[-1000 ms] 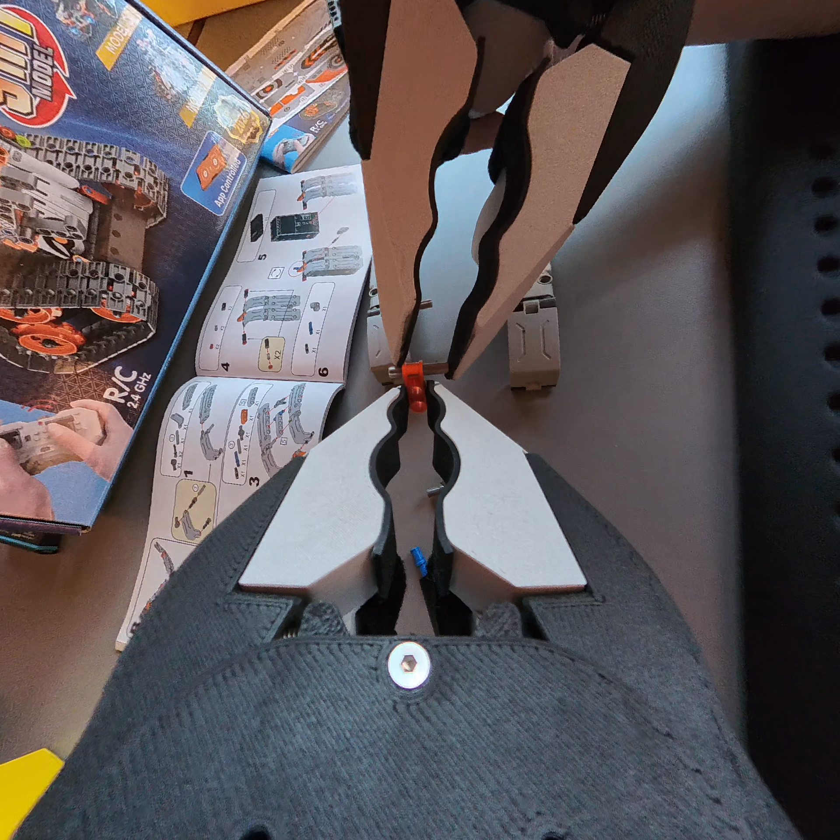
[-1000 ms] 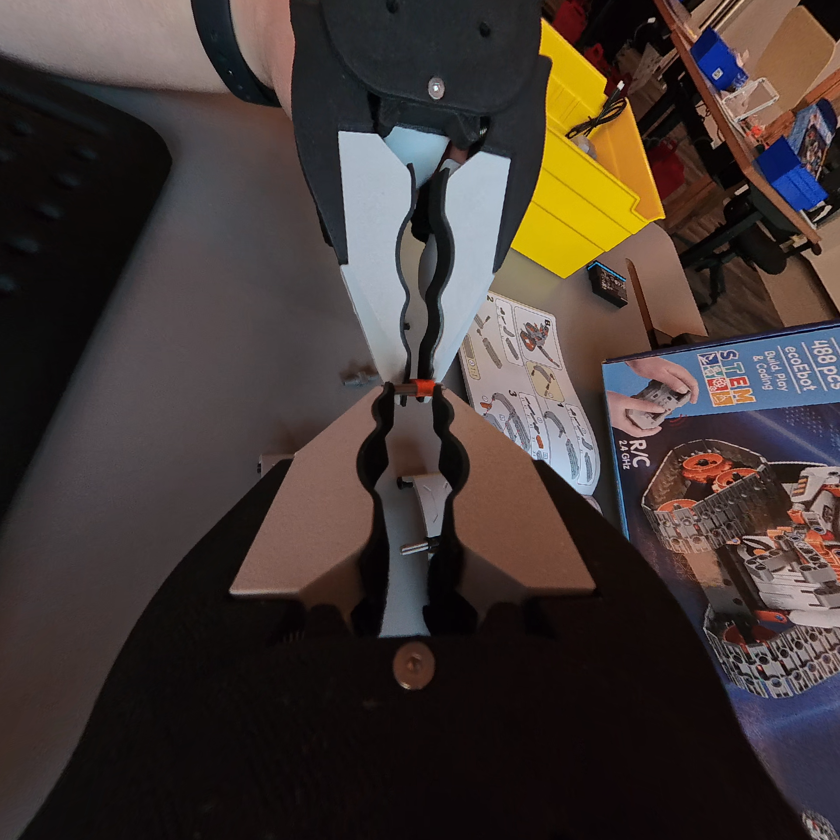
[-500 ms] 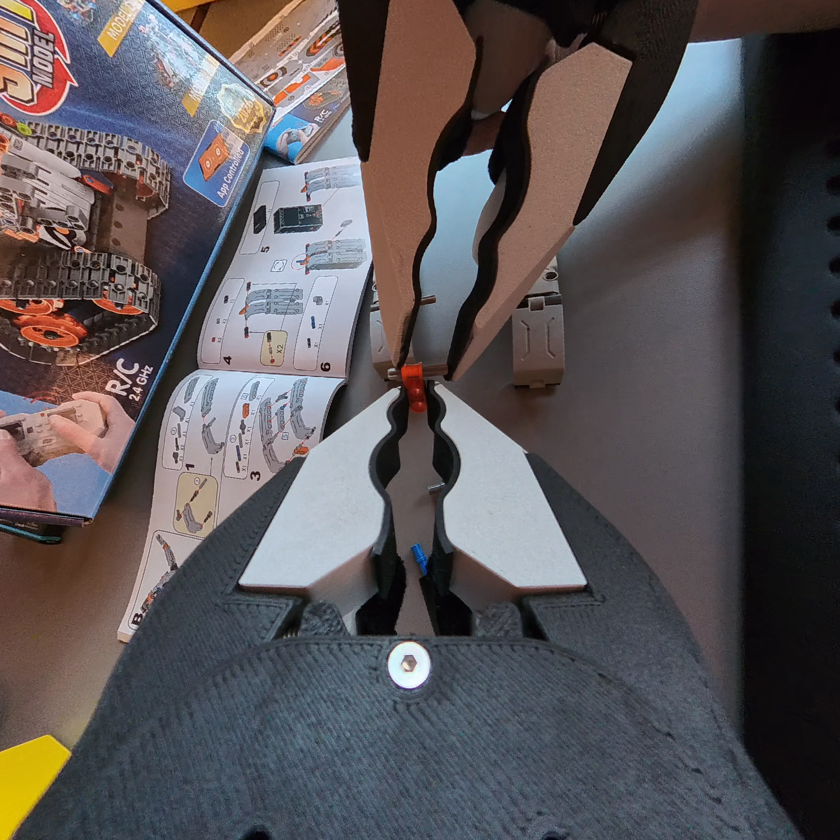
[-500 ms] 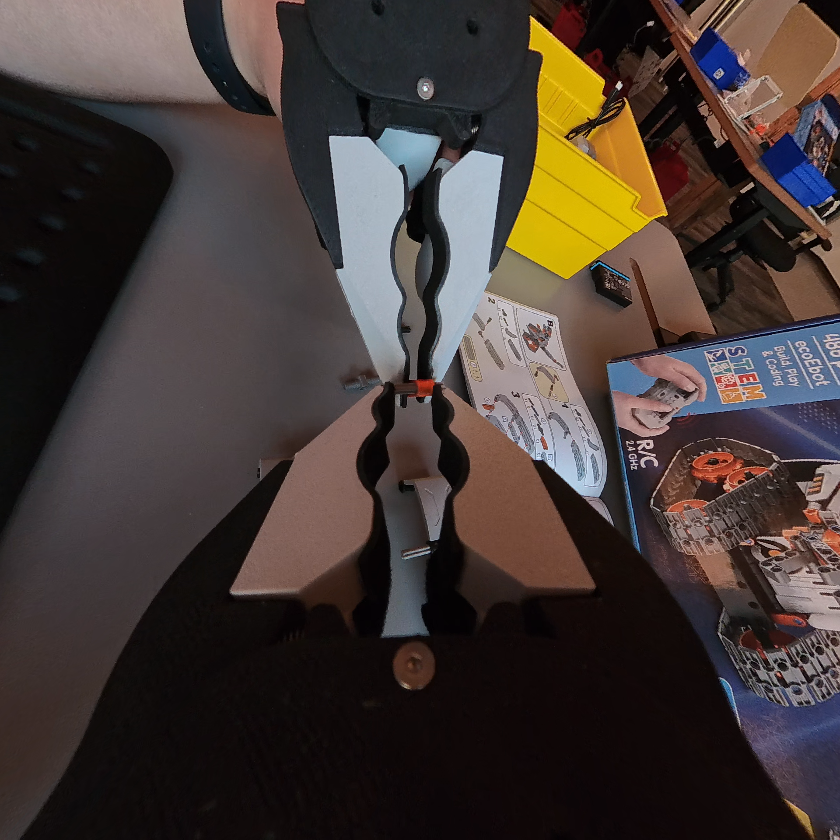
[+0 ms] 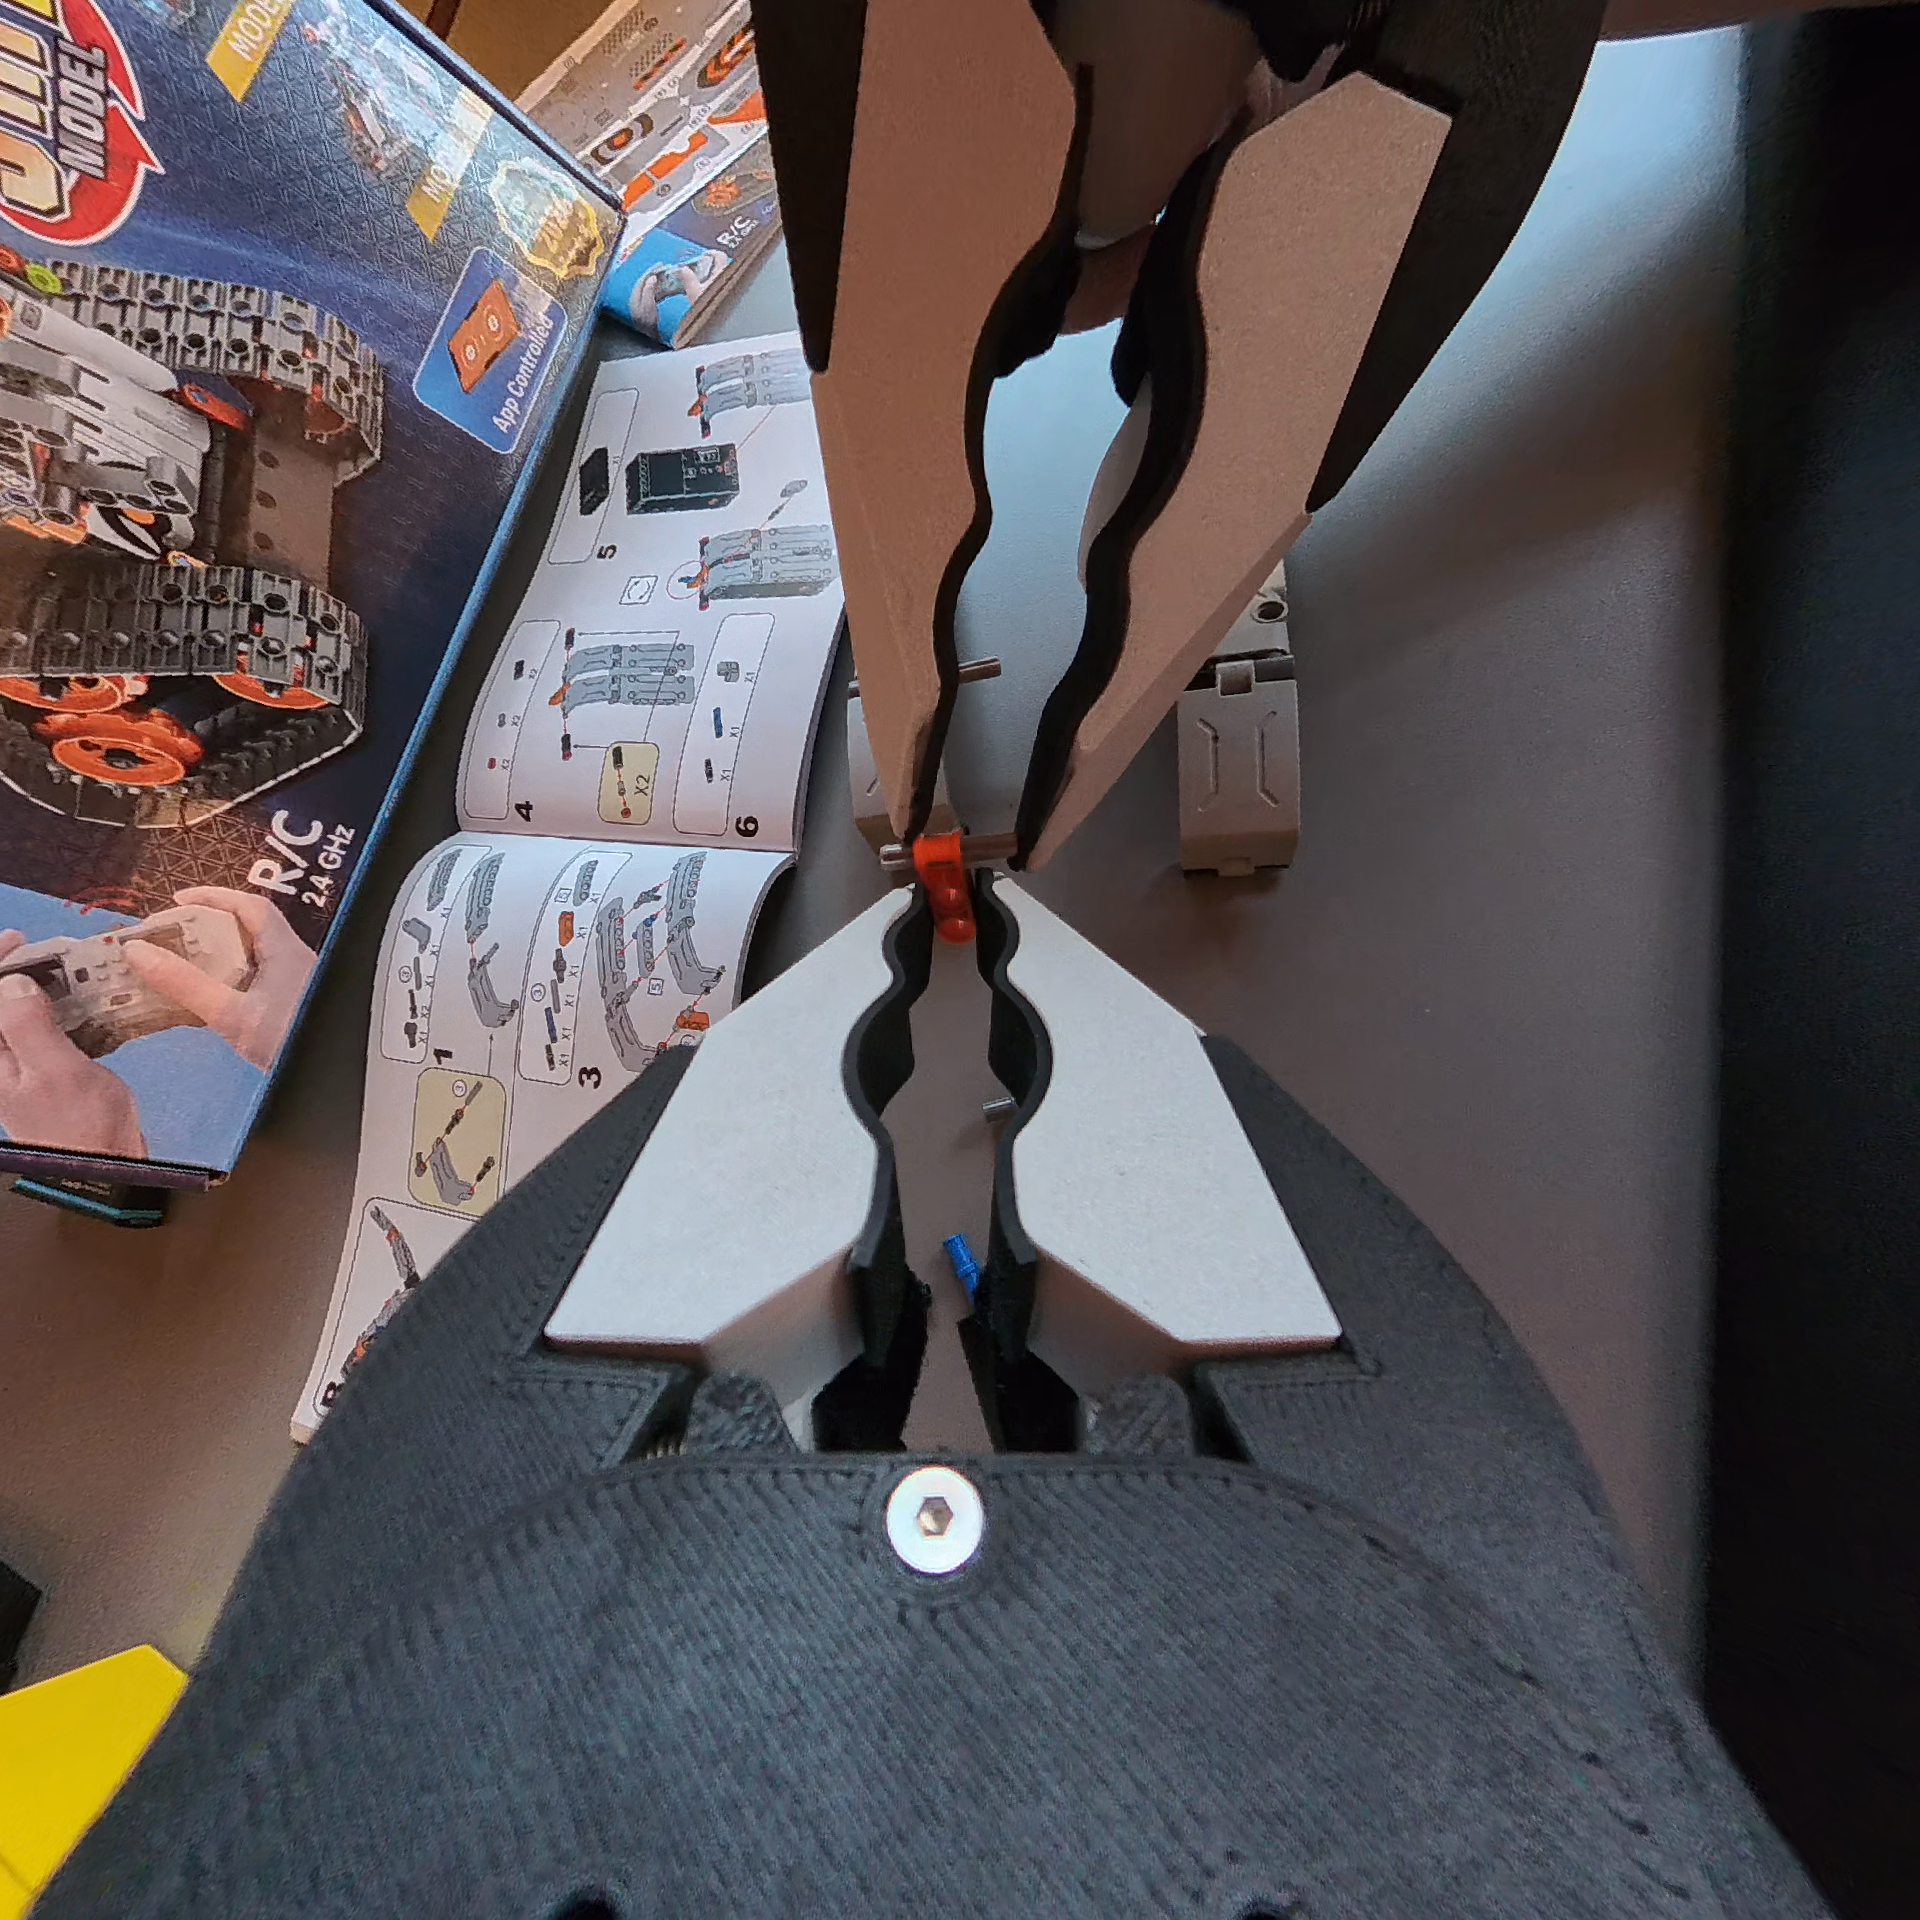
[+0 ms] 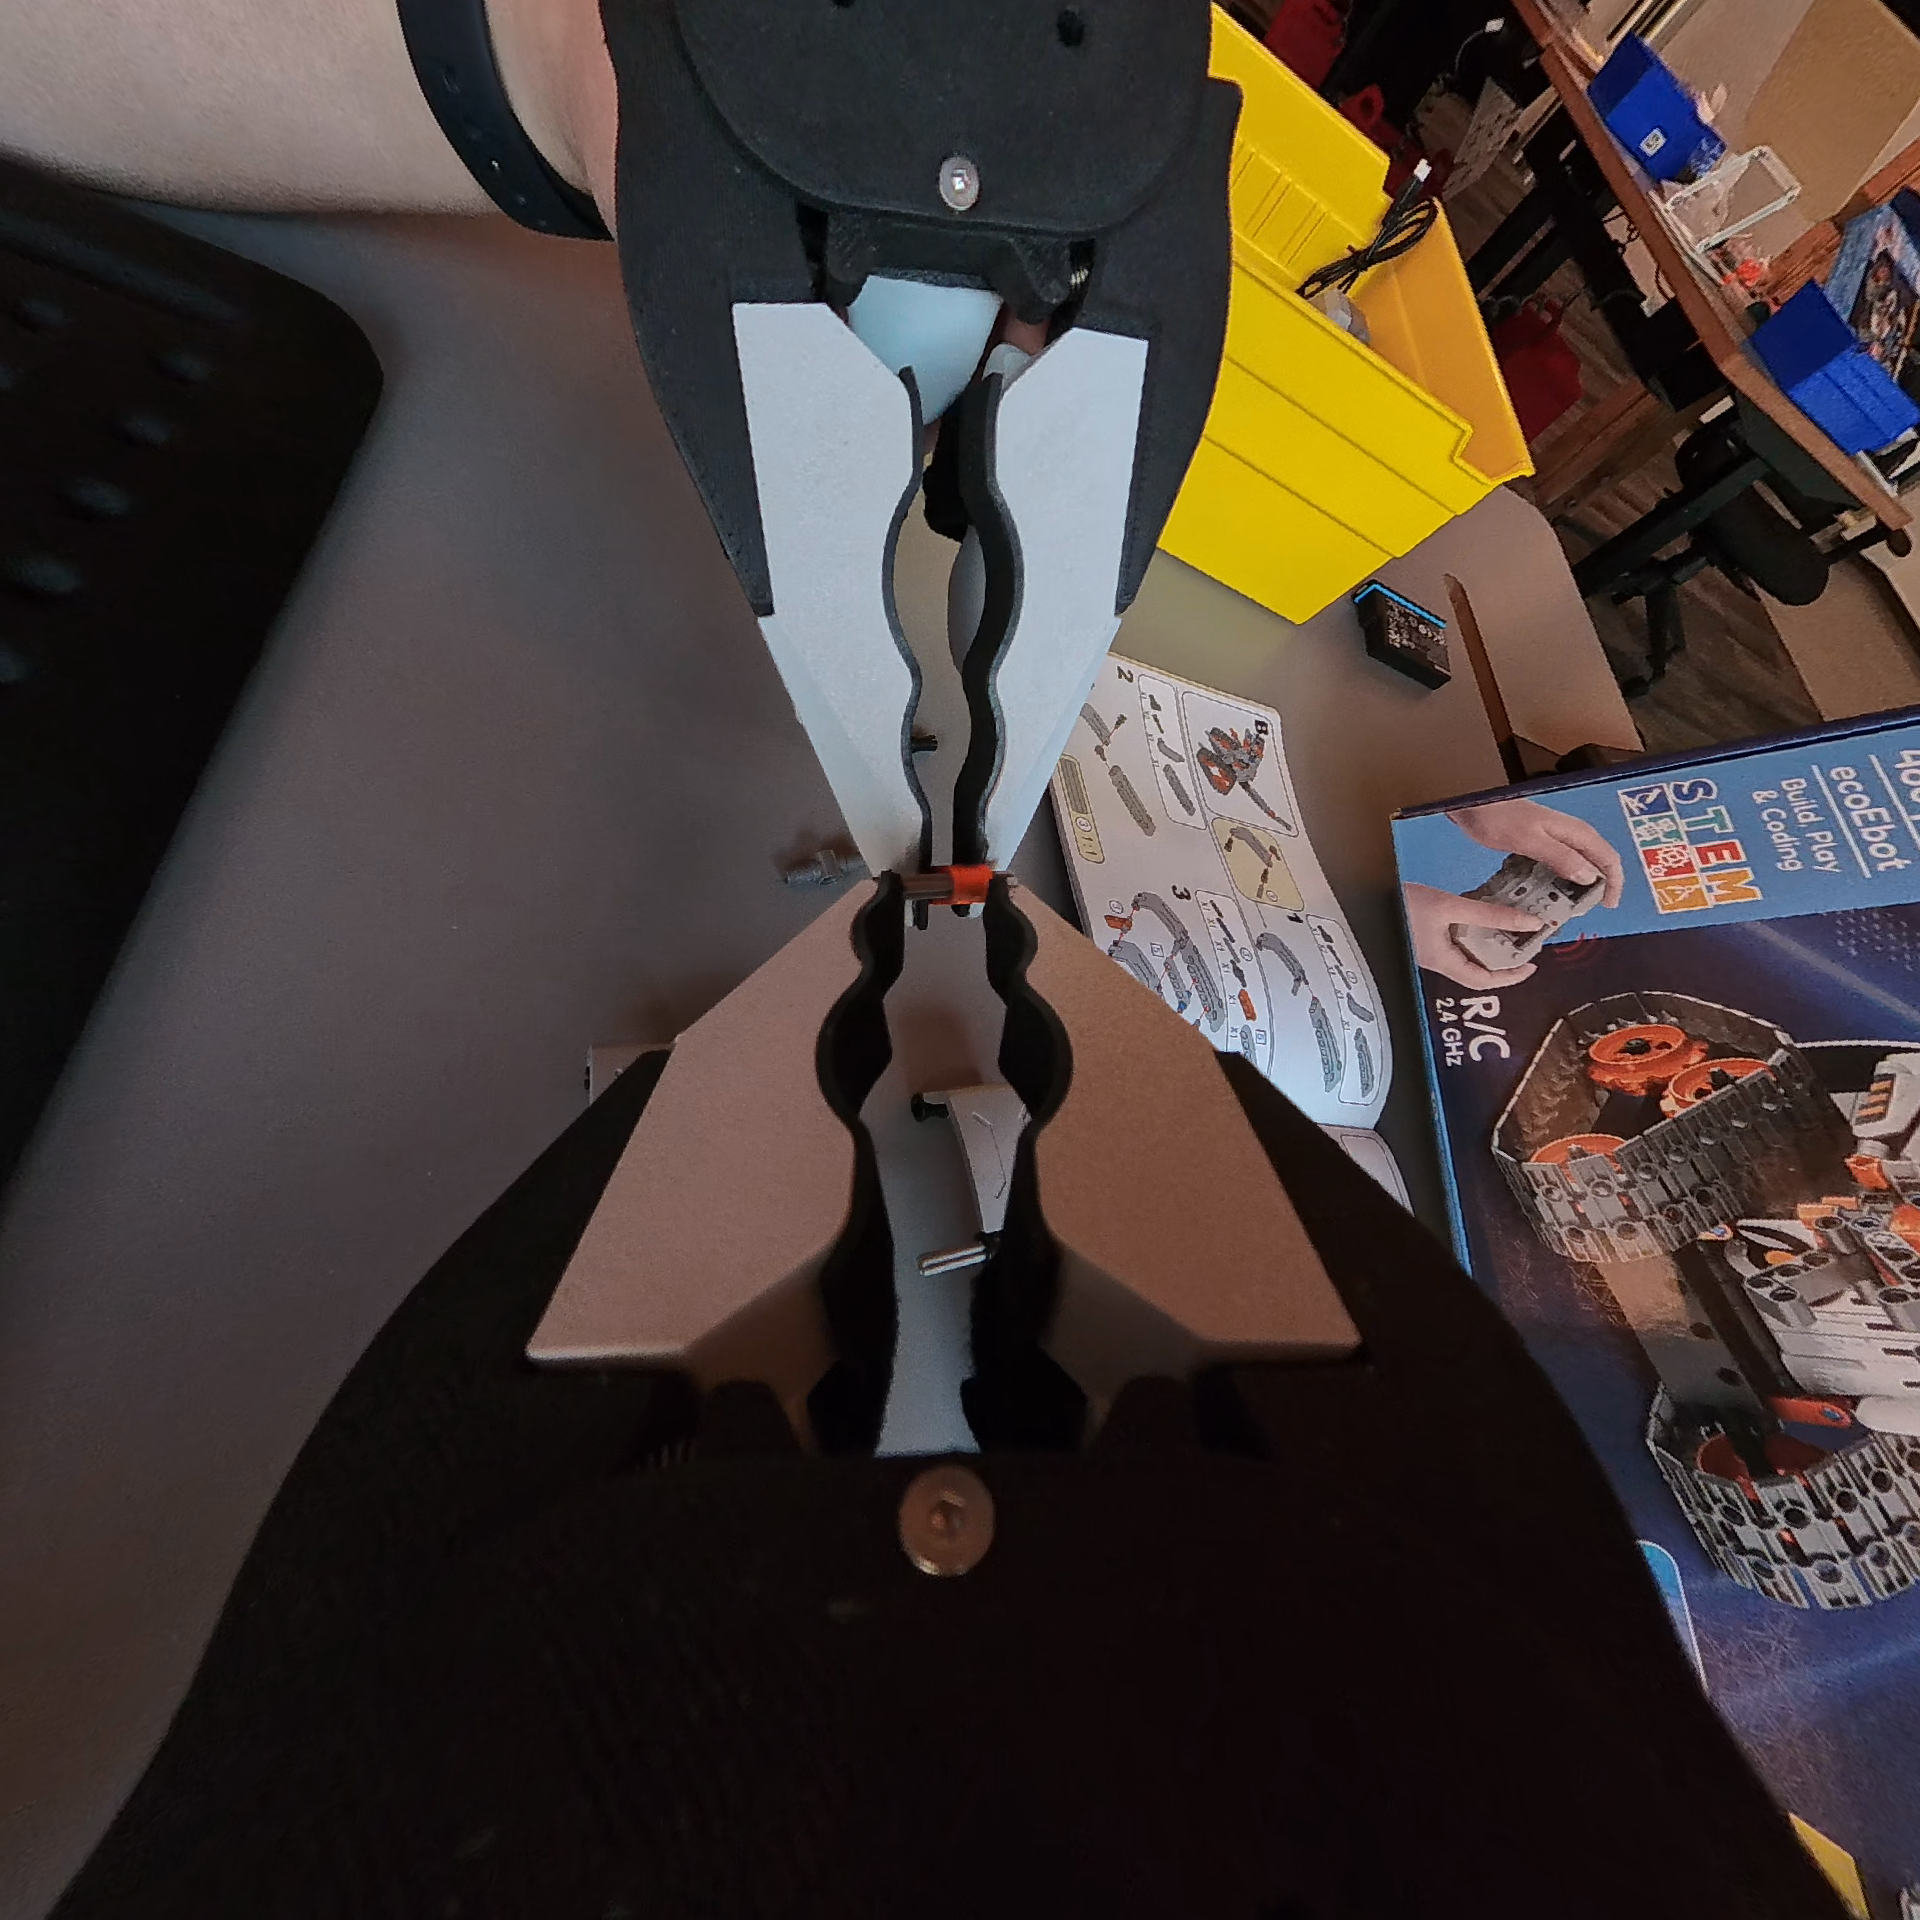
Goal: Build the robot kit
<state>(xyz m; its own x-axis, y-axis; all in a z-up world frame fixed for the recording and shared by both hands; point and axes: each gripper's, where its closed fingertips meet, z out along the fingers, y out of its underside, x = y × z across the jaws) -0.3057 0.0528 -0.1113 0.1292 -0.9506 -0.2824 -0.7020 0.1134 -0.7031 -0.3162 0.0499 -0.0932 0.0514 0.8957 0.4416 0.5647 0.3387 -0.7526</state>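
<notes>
My left gripper [image 5: 951, 914] is shut on a small orange connector [image 5: 940, 862], held above the grey table. A short grey axle [image 5: 992, 844] runs through the connector. My right gripper [image 6: 943, 891] is shut on that grey axle [image 6: 925, 886], pinching it between its tips, with the orange connector [image 6: 971, 883] on it. The two grippers meet tip to tip. The right gripper [image 5: 966, 847] comes down from the top of the left wrist view. The left gripper [image 6: 954, 857] comes down from the top of the right wrist view.
An open instruction booklet [image 5: 644, 675] and a blue toy box [image 5: 208, 520] lie left of the grippers. Grey building parts [image 5: 1236, 769], a blue pin [image 5: 958, 1257] and a grey pin [image 5: 995, 1107] lie on the table. A yellow bin [image 6: 1330, 416] stands behind; a black mat [image 5: 1829, 831] lies along the right side. The grippers are tip to tip, or close to it.
Both grippers stay shut and tip to tip on the same axle and connector. The pair has drifted only slightly over the table. Nothing was let go.
</notes>
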